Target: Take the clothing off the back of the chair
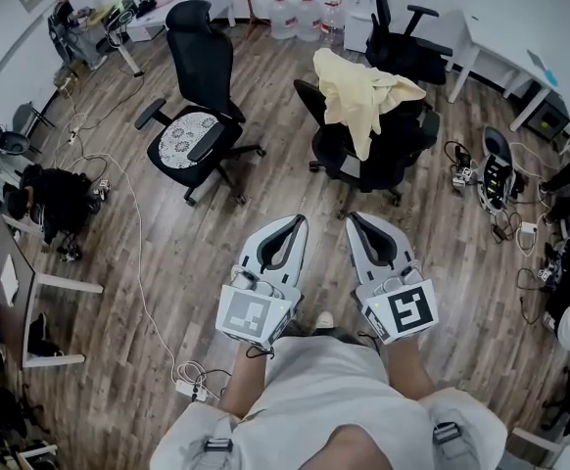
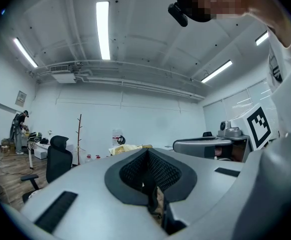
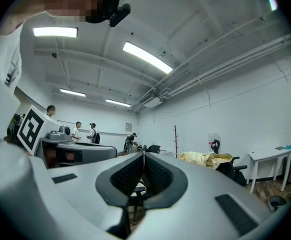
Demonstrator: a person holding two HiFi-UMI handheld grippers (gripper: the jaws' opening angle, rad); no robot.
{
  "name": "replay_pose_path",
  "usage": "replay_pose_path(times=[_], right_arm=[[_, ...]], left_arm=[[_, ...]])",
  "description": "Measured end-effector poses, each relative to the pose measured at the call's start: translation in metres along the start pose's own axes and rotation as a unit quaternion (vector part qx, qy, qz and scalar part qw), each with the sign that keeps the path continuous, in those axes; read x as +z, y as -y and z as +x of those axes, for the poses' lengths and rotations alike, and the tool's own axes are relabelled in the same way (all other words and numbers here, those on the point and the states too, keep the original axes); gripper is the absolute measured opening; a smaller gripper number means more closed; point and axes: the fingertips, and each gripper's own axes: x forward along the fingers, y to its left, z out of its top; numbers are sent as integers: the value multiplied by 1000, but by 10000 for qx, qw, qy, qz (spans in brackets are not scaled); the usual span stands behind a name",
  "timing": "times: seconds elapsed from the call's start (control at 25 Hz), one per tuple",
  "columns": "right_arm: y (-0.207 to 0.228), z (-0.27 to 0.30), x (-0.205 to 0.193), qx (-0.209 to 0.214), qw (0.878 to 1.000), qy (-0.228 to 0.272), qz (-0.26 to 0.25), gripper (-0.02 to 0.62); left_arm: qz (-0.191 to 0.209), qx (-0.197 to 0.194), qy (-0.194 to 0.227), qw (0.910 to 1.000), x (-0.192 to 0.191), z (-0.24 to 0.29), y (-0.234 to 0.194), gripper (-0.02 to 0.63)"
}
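Closest to me, my left claw (image 1: 298, 219) is clenched, its jaws pressed together with nothing between them. My right claw (image 1: 353, 216), just beside it, is clenched the same way and is just as empty. Both point level above the wooden floor (image 1: 167, 262) and touch nothing.

Ahead of the left claw and off to its left stands a black chair with a lace-patterned seat (image 1: 192, 67), bare of any garment. Ahead of the right claw, well apart from it, stands the black office chair (image 1: 383, 169). The pale yellow clothing (image 1: 358, 94) is draped over its back and hangs down one side.

I judge the clothing light, soft and limp. It should sag and fold as soon as it lifts, and it could snag on the chair's back or an armrest. The bunched fabric along the top of the backrest looks like the best hold, one claw towards each end. Both claws would have to open first.
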Motion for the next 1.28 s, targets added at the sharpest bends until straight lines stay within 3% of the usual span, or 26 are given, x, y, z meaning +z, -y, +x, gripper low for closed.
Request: replay_pose_path(times=[0.6,1.28], right_arm=[[12,44,-8,-765,9971,-56,3,21],[20,94,-17,-1690,9853,-245,-70,21]], left_arm=[[9,-700,-45,9975,-7,29,-48,18],[-41,-1708,6,9853,-12,67,-98,18]])
